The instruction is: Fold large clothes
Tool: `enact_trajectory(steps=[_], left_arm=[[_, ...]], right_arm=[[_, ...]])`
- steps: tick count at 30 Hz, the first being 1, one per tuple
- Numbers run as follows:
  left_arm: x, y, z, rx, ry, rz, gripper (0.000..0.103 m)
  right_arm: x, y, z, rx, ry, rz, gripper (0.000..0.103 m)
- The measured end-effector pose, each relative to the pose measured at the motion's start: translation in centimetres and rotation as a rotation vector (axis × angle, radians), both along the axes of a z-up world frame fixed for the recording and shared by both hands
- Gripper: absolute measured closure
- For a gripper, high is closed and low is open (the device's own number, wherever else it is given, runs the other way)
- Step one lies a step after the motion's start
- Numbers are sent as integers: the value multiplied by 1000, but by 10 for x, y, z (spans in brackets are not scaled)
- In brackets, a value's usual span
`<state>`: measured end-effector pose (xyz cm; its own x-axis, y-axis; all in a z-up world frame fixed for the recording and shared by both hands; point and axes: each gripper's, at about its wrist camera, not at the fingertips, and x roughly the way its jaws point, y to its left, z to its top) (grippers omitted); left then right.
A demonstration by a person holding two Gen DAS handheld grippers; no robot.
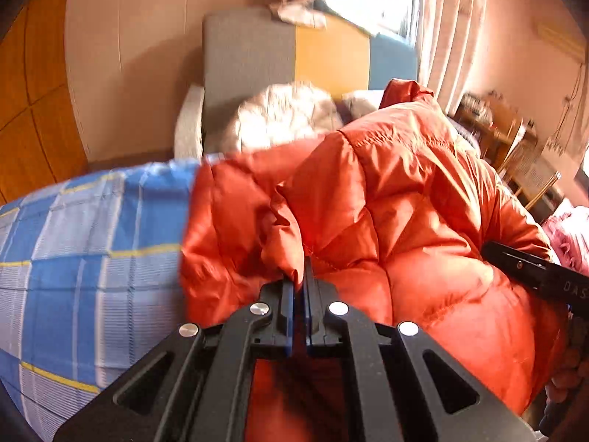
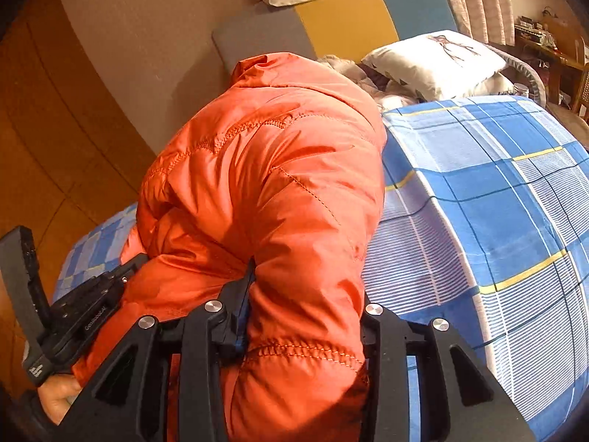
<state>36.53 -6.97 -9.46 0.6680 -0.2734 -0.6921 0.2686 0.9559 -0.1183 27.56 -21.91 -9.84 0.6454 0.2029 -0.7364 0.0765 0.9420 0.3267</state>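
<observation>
A puffy orange quilted jacket [image 1: 405,202] is bunched up and raised over a bed with a blue plaid sheet [image 1: 92,239]. My left gripper [image 1: 300,280] is shut, pinching a fold of the jacket's fabric at its fingertips. In the right wrist view the jacket [image 2: 265,169] bulges up between the jaws of my right gripper [image 2: 305,305], which clamp a thick quilted roll of it. The right finger is hidden behind the fabric. My left gripper [image 2: 132,263] shows at the lower left, held by a hand [image 2: 59,394], its tips buried in the jacket.
The plaid sheet [image 2: 497,202] spreads to the right of the jacket. A white pillow [image 2: 438,62] lies against a grey, yellow and blue headboard [image 2: 346,18]. Wooden cupboard panels [image 1: 33,92] stand to the left, with a cluttered desk [image 1: 497,129] and curtains on the right.
</observation>
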Motion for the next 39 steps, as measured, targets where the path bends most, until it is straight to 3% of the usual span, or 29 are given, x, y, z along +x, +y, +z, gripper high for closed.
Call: enact_trajectory(steps=[3,4,5,8,12,15,17,21,39], left_arm=[[-2,-10,-10,15,11,-1,100],[-7,-11,-12,23,9,-3,100],[-6,-13,-14,33,5,-6,100],[-8,-15,-16,46,-3,0,100],[-11,-16,-17,46,-1,25,100],[-8,-12,-18,44,-4,45,100],[-10,-10,-17,38,-6,58,100],[-14,-9,-18,26,-15,71,100],[-8,-2,-35,-25,-37,109,99]], right_arm=[[0,-5,-16,-31,7,-24,48],[-1,-9,-19,-31,8,-44,33],[-3,-11,-19,-59,12,-74,27],[-14,-5,-10,-102,-4,-106,22],[-29,15,11,-245,-51,-161,21],[-43,30,23,-313,-108,-146,31],[-51,38,28,-319,-131,-137,38],[-53,54,19,-326,-119,-80,38],[-25,70,-25,-387,-79,-103,37]])
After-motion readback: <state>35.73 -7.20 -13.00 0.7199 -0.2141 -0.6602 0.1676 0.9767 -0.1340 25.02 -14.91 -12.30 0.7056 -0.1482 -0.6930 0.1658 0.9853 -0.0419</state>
